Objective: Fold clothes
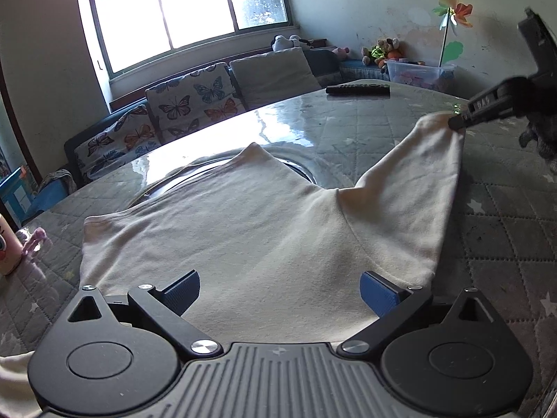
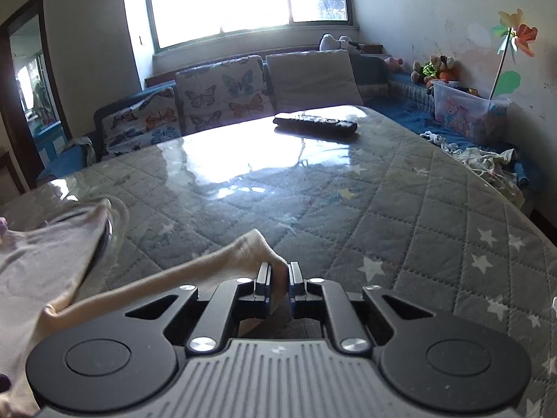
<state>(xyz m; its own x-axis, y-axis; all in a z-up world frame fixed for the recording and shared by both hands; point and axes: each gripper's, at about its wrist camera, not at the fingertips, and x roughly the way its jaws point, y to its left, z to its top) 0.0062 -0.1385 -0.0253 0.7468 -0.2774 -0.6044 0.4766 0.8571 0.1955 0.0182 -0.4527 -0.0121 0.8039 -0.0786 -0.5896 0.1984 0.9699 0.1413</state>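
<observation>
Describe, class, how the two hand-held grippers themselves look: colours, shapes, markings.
Left hand-held gripper: black linkage arms, silver pivot bolts, round black discs, ribbed grey body, ridged blue fingertips. Right hand-held gripper: the same build, with flat black fingers.

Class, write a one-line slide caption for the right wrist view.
Right gripper shut on the cream garment's sleeve cuff, stretched across a quilted star-print table cover; a remote control lies beyond.

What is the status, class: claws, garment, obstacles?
Left claw open over the cream garment. Right claw shut on sleeve tip. Remote far, not obstructing.
</observation>
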